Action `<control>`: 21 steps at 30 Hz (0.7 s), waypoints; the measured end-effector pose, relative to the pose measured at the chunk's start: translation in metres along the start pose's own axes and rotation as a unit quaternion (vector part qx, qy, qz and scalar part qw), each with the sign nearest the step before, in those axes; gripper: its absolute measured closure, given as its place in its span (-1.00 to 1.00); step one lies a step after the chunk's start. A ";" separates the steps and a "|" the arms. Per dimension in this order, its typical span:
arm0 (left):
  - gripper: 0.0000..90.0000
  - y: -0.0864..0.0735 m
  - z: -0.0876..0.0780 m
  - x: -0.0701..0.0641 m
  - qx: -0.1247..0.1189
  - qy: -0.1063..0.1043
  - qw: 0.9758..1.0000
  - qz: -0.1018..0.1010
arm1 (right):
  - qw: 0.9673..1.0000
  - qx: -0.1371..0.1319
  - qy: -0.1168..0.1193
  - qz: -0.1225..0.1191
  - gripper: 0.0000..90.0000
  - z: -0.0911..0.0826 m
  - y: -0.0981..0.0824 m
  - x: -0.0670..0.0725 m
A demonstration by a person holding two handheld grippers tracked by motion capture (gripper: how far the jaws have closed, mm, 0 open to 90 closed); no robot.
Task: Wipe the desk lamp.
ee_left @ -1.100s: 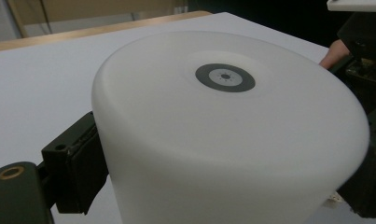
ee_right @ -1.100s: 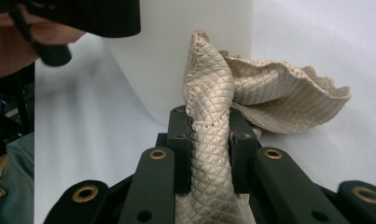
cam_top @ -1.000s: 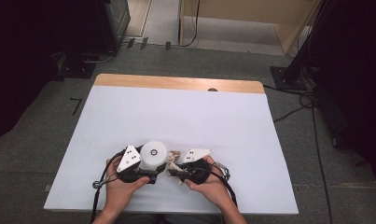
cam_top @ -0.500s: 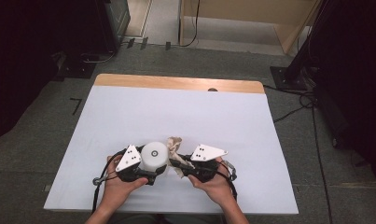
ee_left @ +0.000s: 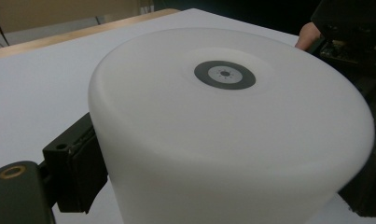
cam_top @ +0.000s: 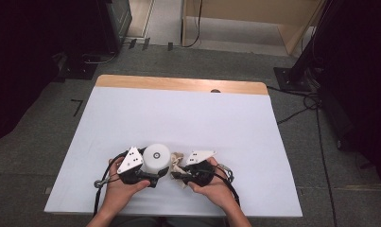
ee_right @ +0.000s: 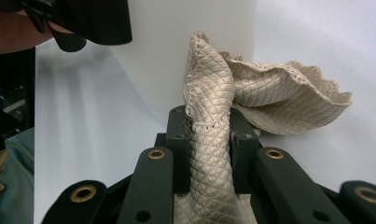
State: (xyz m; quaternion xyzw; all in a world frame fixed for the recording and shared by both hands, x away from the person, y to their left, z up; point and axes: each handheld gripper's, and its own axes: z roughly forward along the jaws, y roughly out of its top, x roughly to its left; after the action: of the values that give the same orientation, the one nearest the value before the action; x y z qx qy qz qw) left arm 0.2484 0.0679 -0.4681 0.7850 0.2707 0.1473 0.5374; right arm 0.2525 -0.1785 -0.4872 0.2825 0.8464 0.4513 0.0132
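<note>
Low in the frame of the high view, near the front edge of the white tabletop (cam_top: 178, 118), the person holds two grippers close together. The left gripper (cam_top: 150, 174) has its jaws closed on the sides of a white cylinder (cam_top: 156, 158) that stands upright with a small grey ring on its top face; in the left gripper view the dark pads press the wall of the cylinder at lower left and lower right. That grip seems meant to steady the body so it cannot slide or turn.

The right gripper (ee_right: 209, 140) has its jaws pinching a folded beige quilted cloth (ee_right: 251, 93), the bunched fabric rising from between the pads at the centre of the right gripper view and fanning out to the right, its scalloped edge loose. The cloth lies against the side of the cylinder, just right of it in the high view, so I judge the cloth is held this way to wipe the wall while the other hand braces it.
</note>
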 end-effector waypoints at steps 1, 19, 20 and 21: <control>-0.84 0.000 0.000 0.000 0.000 0.000 1.000 -0.001 | 1.000 -0.004 -0.002 -0.002 0.67 -0.001 0.001 0.001; -0.84 -0.001 0.001 0.001 -0.005 -0.004 1.000 -0.003 | 0.994 -0.091 -0.047 -0.034 0.69 -0.026 0.023 0.012; -0.84 -0.002 0.001 0.002 -0.010 -0.005 1.000 -0.001 | 0.995 -0.080 -0.044 -0.030 0.69 -0.022 0.020 0.010; -0.84 -0.002 0.002 0.003 -0.015 -0.004 1.000 0.000 | 0.997 -0.069 -0.040 -0.023 0.69 -0.017 0.017 0.007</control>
State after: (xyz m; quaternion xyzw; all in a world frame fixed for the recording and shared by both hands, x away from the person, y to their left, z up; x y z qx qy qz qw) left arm 0.2513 0.0686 -0.4706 0.7773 0.2665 0.1486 0.5502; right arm 0.2498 -0.1806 -0.4619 0.2792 0.8184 0.4964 0.0766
